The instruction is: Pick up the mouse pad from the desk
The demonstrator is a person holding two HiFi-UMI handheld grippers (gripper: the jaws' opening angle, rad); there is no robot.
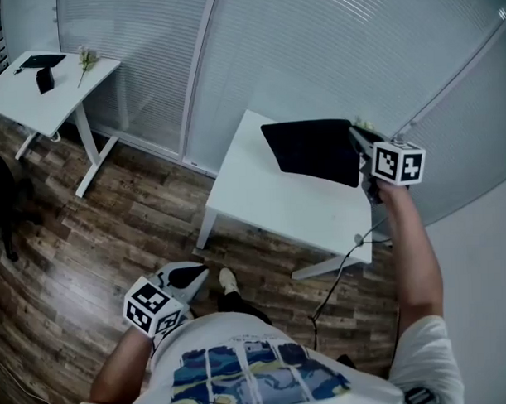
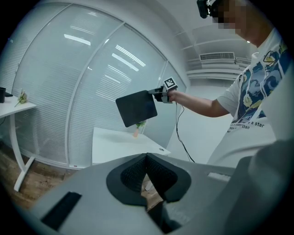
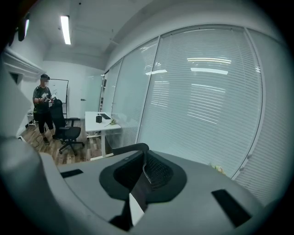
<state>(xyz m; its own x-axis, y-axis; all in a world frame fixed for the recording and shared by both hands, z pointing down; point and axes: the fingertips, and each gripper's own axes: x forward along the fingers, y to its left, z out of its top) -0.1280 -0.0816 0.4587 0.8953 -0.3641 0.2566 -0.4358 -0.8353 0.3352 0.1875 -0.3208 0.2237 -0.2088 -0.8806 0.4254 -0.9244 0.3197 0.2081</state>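
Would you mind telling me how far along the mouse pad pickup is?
Done: the mouse pad hangs clear above the desk. In hand: the right tool is clamped on its edge. Left: apparently nothing; the left tool is shut, empty.

Your white counter (image 1: 270, 206) stands on the wood-plank floor (image 1: 88, 236). A small flower sprig (image 2: 137, 131) sits at its far edge. To your left, a second counter (image 1: 67, 96) carries a flat dark item (image 1: 41, 61), a dark block (image 1: 45, 80) and a flower (image 1: 86, 60).
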